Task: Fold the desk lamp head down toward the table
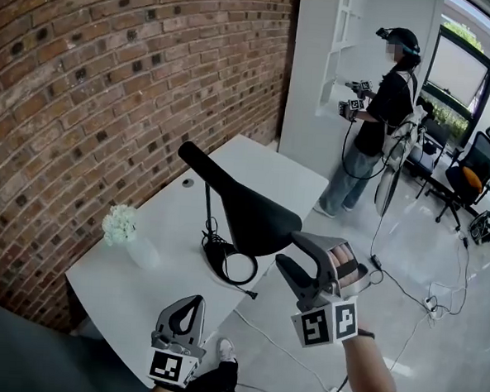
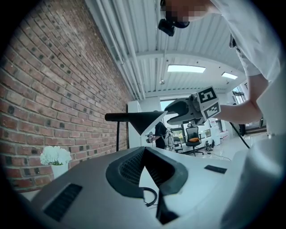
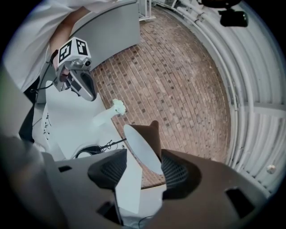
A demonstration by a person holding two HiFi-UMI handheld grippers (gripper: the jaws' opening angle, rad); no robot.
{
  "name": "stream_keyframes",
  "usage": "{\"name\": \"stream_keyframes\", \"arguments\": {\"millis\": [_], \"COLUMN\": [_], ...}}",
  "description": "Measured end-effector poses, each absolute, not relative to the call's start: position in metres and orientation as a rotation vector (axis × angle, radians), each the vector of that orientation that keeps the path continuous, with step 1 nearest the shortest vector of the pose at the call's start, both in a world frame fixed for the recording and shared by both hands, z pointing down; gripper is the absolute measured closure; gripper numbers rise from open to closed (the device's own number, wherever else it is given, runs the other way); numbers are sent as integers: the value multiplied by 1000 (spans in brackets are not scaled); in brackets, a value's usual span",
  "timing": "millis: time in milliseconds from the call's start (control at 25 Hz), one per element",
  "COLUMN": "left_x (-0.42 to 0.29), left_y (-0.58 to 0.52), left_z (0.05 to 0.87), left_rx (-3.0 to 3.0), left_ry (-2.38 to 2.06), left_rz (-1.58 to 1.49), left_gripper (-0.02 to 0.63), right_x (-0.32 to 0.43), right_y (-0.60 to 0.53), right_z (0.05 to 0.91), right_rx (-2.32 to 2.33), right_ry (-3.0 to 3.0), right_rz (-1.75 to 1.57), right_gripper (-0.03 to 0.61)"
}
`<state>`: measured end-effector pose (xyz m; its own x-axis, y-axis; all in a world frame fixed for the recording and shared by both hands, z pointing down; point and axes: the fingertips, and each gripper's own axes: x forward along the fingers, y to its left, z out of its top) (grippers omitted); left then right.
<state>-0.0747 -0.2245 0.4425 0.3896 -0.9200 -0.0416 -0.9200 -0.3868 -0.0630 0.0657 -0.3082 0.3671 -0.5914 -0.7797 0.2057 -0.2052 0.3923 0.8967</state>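
A black desk lamp stands on the white table [image 1: 267, 166], its wide head [image 1: 256, 215] tilted over a thin stem and a ring base [image 1: 231, 265]. My right gripper [image 1: 286, 257] is at the head's near edge with its jaws open. In the right gripper view the head [image 3: 142, 148] shows its pale underside between the two pads [image 3: 109, 170], and I cannot tell whether they touch it. My left gripper [image 1: 190, 310] hangs low by the table's near edge, shut and empty. In its own view the left gripper [image 2: 144, 152] looks at the lamp head [image 2: 138, 119] and my right gripper [image 2: 172, 112].
A white vase of white flowers [image 1: 129, 234] stands at the table's left, near the brick wall [image 1: 111, 83]. The lamp's cord coils by the base. Beyond the table a person [image 1: 382, 117] stands at a white shelf, with an office chair [image 1: 476, 172] and floor cables [image 1: 405, 288] behind.
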Motion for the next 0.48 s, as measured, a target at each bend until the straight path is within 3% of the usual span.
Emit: {"name": "stream_keyframes", "arguments": {"millis": [480], "left_x": [-81], "left_y": [-219], "left_z": [448], "left_rx": [-2551], "left_ry": [1711], "left_rz": [-22], "left_gripper": [606], "right_x": [61], "right_y": [-311], "right_z": [414], "right_rx": [759], "right_ry": [-2025], "right_rz": [-1047], "right_gripper": [347]}}
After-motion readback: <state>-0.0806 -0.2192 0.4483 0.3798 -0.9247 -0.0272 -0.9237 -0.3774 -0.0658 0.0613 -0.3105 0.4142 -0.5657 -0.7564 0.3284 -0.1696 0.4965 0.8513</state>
